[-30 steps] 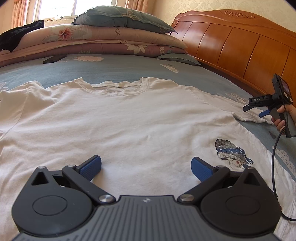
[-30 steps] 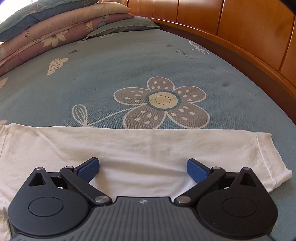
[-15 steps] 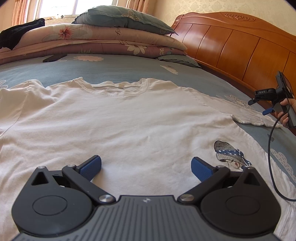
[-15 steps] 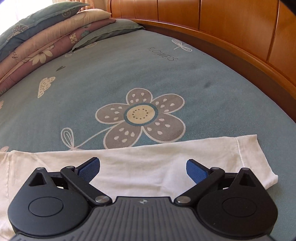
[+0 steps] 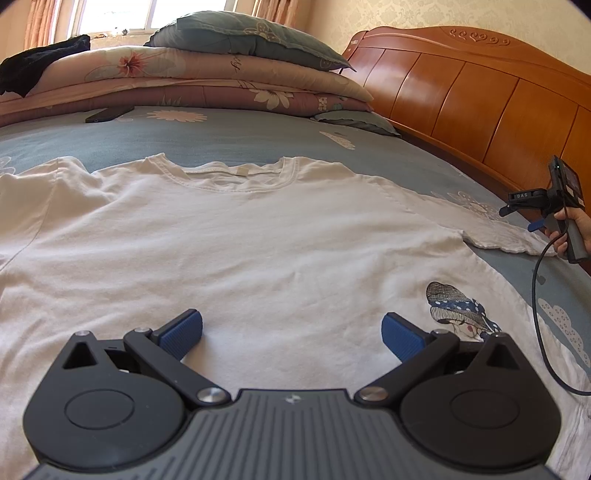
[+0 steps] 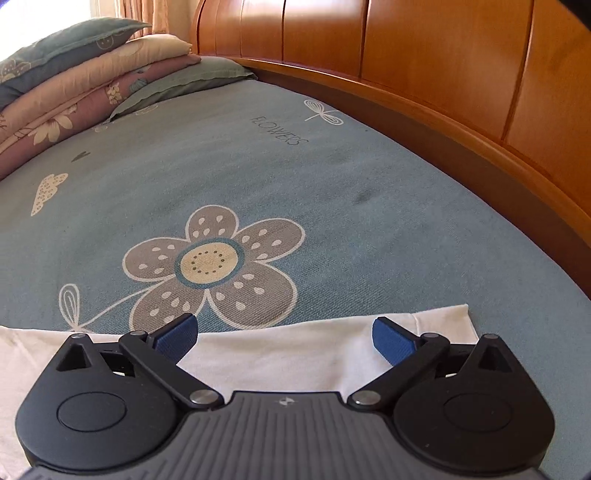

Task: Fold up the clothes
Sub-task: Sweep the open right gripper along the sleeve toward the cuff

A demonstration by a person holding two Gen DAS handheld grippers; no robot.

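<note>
Left gripper (image 5: 291, 328) is hovering over the white T-shirt (image 5: 258, 240), jaws spread wide, holding nothing. T-shirt is lying flat on the blue bedsheet (image 5: 240, 136), collar toward the stacked quilts (image 5: 207, 85). Right gripper (image 6: 284, 334) is hanging over the shirt's sleeve (image 6: 295, 354), jaws likewise apart, empty. Headboard (image 6: 424, 55) is standing beyond the sleeve.

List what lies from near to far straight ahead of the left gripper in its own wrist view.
Left gripper, open → white T-shirt spread flat → its neckline → blue-grey bedsheet → stack of folded quilts → pillow on top → window.
</note>
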